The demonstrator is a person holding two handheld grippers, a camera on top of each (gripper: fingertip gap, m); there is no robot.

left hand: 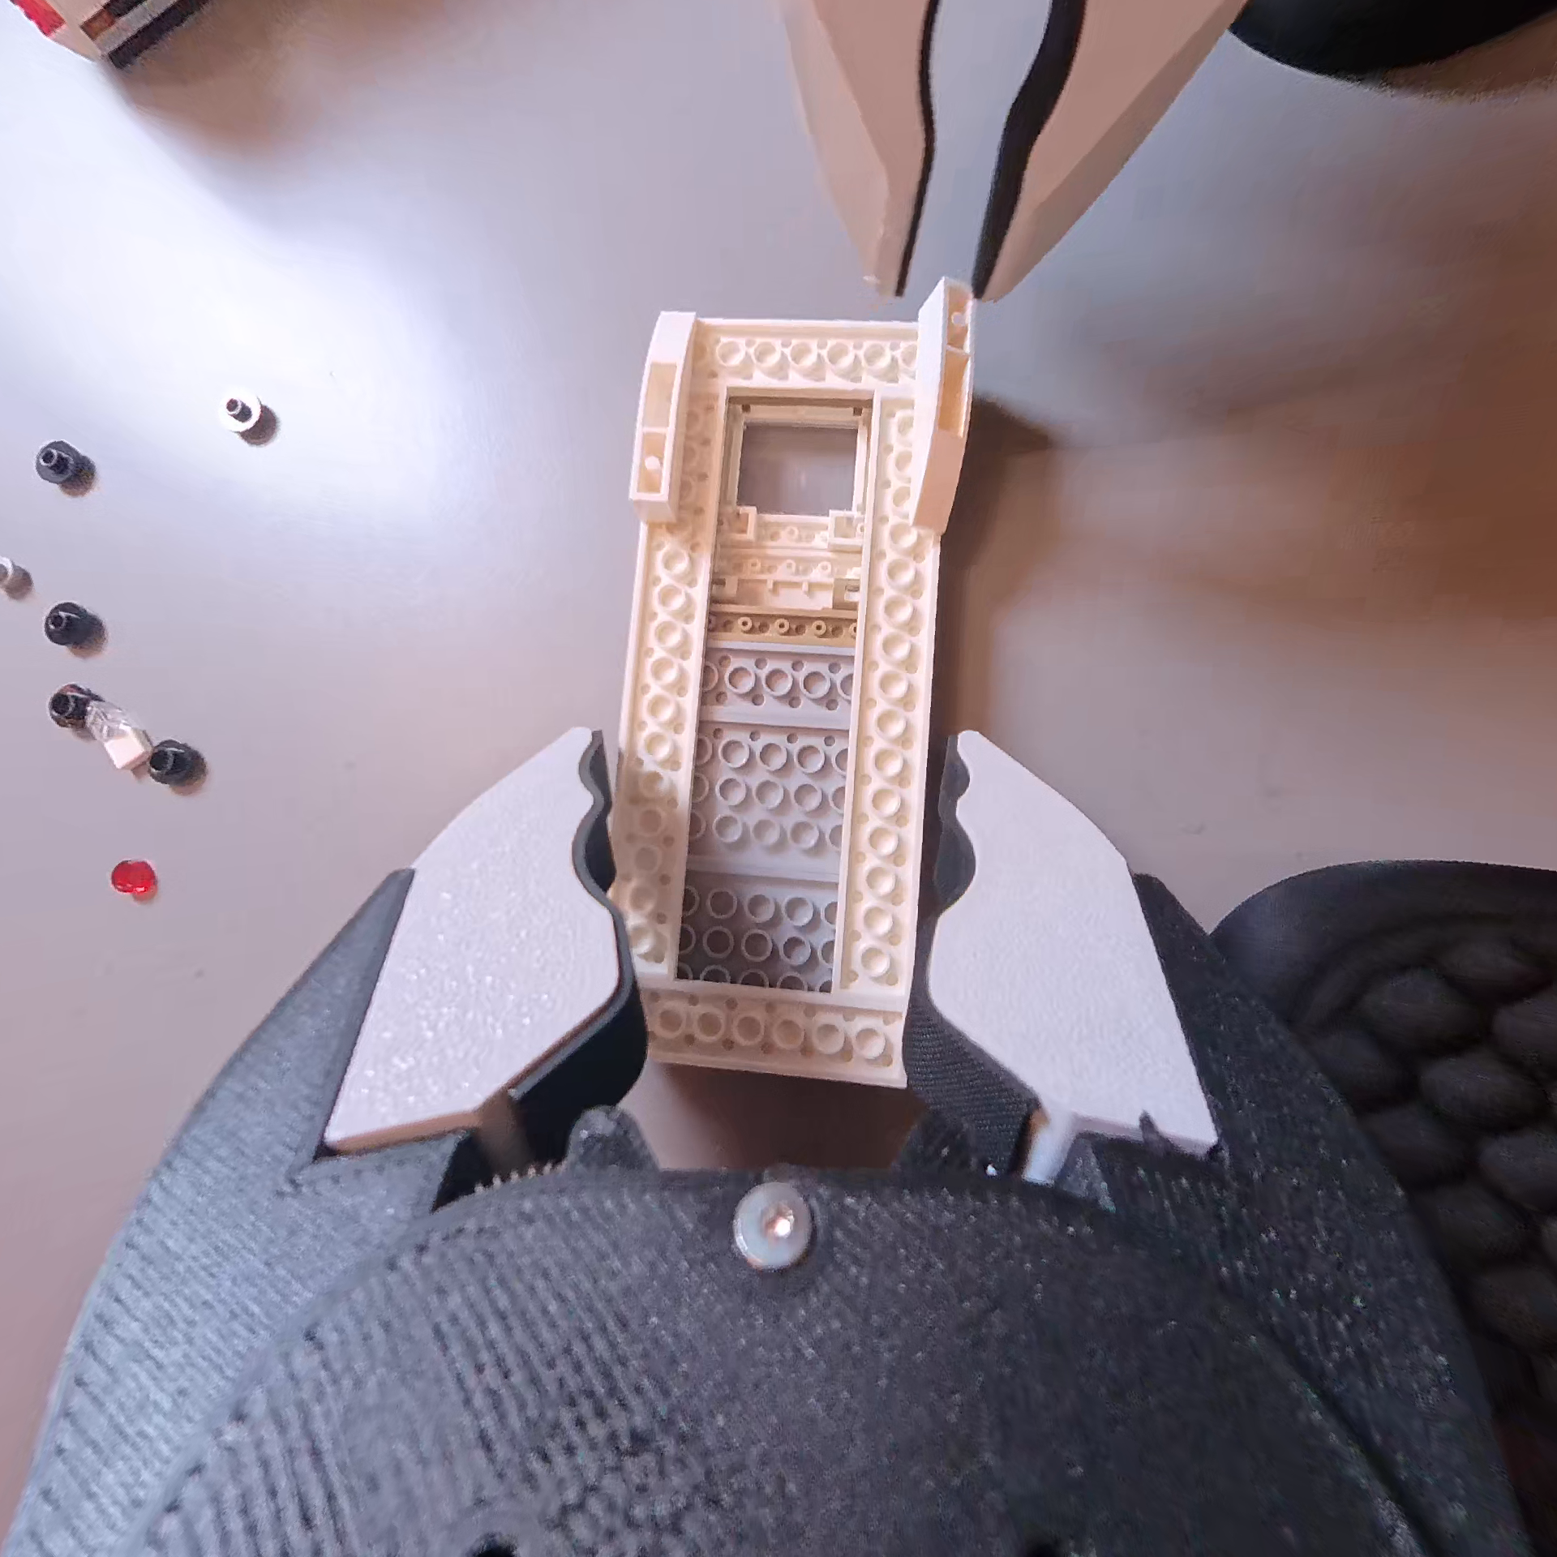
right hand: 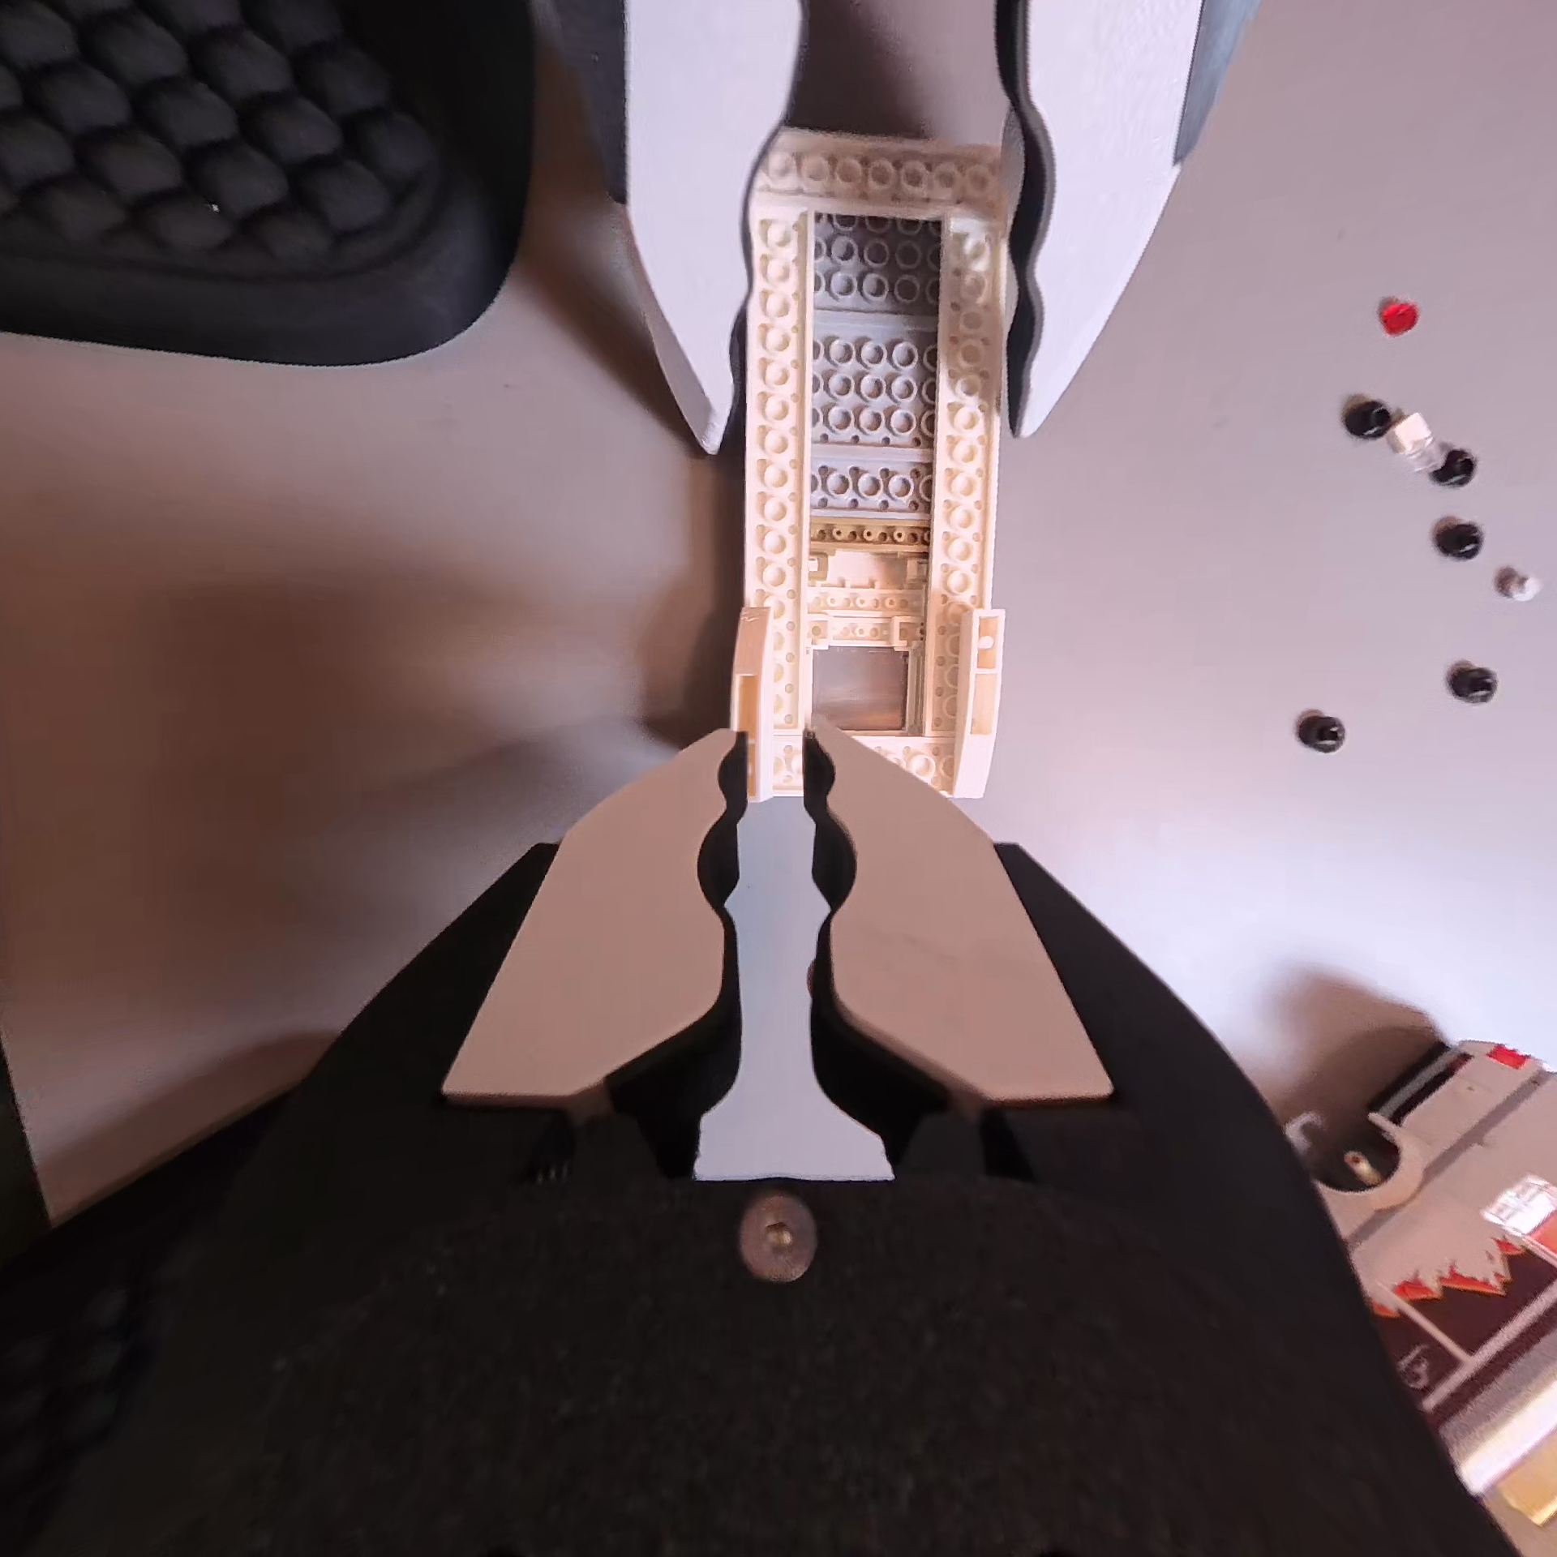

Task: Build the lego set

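A long white brick assembly (left hand: 783, 674) is turned underside up, with grey plates inside and a square window near its far end. My left gripper (left hand: 775, 741) is shut on its near half, one pad pressed on each long side. It also shows at the top of the right wrist view (right hand: 868, 434), clamping the assembly (right hand: 876, 472). My right gripper (right hand: 773, 746) is nearly closed on the opposite end's corner. Its tips pinch the corner by a white side piece (right hand: 750, 674). In the left wrist view the right gripper (left hand: 935, 291) meets that side piece (left hand: 944, 404) from above.
Small loose parts lie on the grey table (left hand: 379, 253): black round pieces (left hand: 63, 463), a silver one (left hand: 244, 413), a clear piece (left hand: 109, 724), a red stud (left hand: 133, 878). A black knitted cushion (right hand: 194, 152) lies to one side. Another brick build with red and dark parts (right hand: 1474, 1264) sits nearby. The left gripper's tips are roughly 9 centimeters from the right gripper's. My right tips are about 20 centimeters from the red stud (left hand: 133, 878), my left tips only 12 centimeters. The right camera catches it too, in the right wrist view (right hand: 1395, 320).
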